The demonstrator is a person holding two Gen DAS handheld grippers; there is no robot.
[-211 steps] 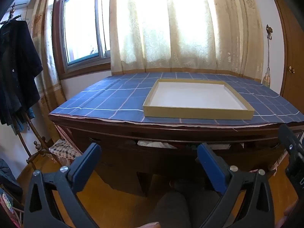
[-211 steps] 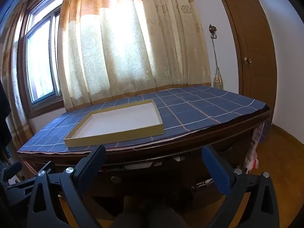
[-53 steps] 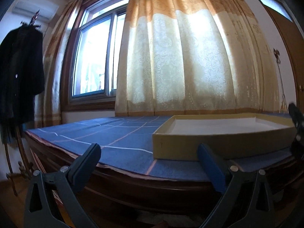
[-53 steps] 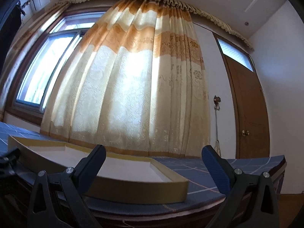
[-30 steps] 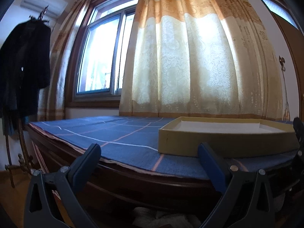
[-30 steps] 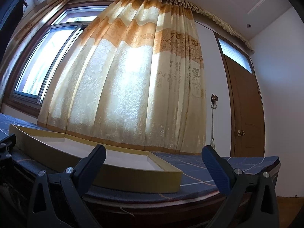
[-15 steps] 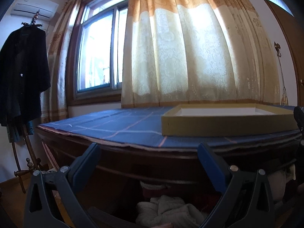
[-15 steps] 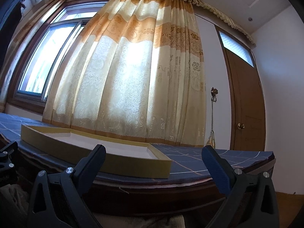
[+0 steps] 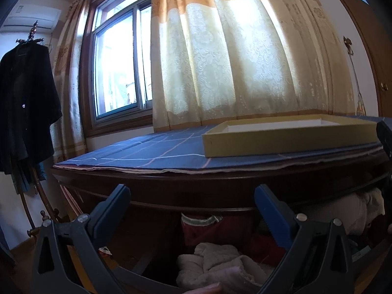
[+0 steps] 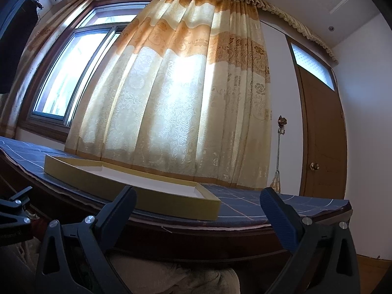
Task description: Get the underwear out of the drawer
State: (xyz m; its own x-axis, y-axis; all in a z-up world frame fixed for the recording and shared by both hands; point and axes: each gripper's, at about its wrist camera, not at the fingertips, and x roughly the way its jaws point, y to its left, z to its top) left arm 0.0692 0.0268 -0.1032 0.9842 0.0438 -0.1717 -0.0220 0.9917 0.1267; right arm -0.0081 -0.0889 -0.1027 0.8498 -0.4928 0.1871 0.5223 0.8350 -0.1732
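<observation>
Both tools are sitting low, just below the dark table edge. The left gripper is gaping wide with nothing between its blue pads, pointing into the open drawer, where pale underwear is lying bunched beside dark red cloth. The right gripper is also spreading wide and empty, facing the overhanging blue checked cloth and the shallow yellow box sitting close to the front rim. Little headroom is showing between the drawer's contents and the tabletop.
</observation>
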